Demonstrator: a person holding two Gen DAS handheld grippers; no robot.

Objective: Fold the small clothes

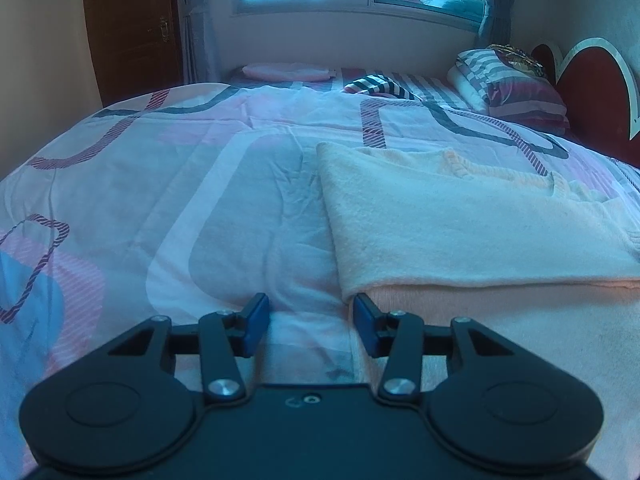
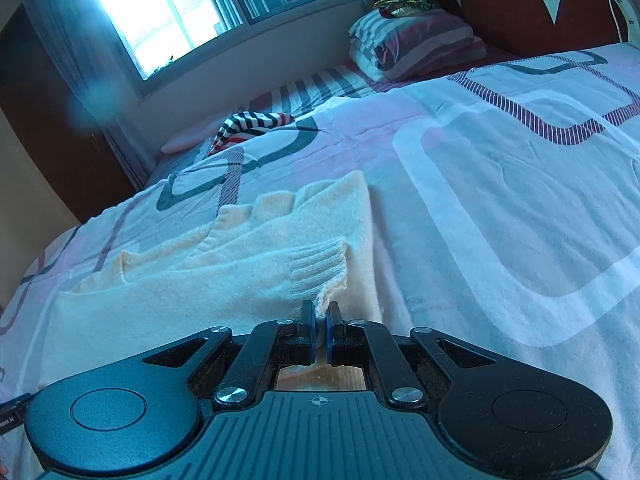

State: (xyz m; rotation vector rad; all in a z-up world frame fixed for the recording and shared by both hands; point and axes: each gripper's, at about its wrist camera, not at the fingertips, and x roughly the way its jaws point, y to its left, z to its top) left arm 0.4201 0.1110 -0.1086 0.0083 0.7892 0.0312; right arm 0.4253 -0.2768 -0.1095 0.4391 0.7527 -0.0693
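Cream knit sweater [image 2: 224, 280] lies part-folded on my patterned bedspread [image 2: 500, 168]. My right gripper [image 2: 319, 322] is pinching its ribbed cuff [image 2: 318, 268]; my left gripper [image 1: 311, 322] hovers half-spread, empty, at the sweater's edge.

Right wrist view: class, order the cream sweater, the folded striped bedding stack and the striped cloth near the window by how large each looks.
1. cream sweater, though it is nearest the camera
2. folded striped bedding stack
3. striped cloth
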